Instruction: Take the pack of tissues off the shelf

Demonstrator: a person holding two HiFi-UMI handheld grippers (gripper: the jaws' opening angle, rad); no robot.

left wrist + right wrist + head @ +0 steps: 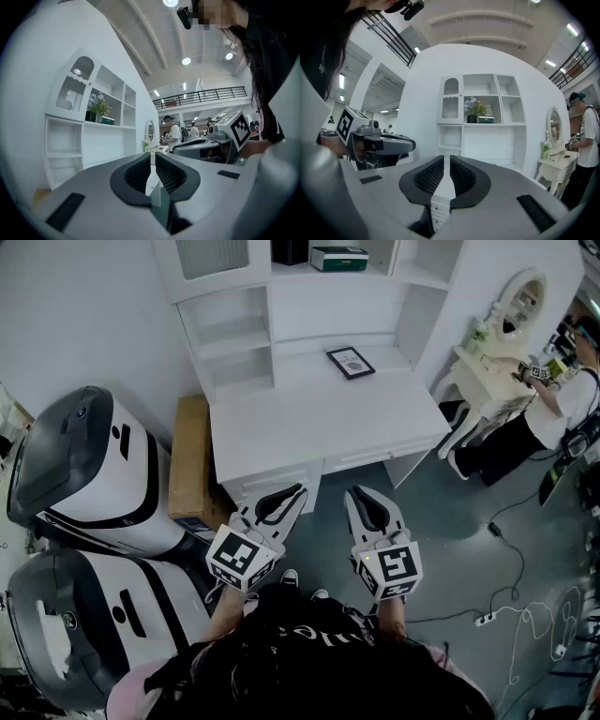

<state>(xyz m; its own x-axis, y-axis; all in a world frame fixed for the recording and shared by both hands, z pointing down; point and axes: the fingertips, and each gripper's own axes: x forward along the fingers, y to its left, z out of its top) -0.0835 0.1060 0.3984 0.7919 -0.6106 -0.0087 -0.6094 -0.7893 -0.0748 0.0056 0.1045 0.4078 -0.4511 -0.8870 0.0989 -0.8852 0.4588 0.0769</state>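
Note:
The pack of tissues (339, 258), a green and white box, lies on the upper shelf of the white desk hutch (234, 334), beside a black plant pot (291, 251). It also shows in the left gripper view as the tissue pack (108, 120) next to the plant (96, 108), and in the right gripper view as the pack (485, 119). My left gripper (281, 498) and right gripper (367, 502) hang side by side in front of the desk's near edge, well short of the shelf. Both the left gripper (152, 157) and the right gripper (449, 161) are shut with nothing between the pads.
A framed picture (351, 362) lies on the desktop (319, 418). A cardboard box (190, 460) and two white-and-black machines (89, 474) stand at the left. At the right are a dressing table with mirror (497, 362), a person (553, 418), and floor cables with a power strip (485, 619).

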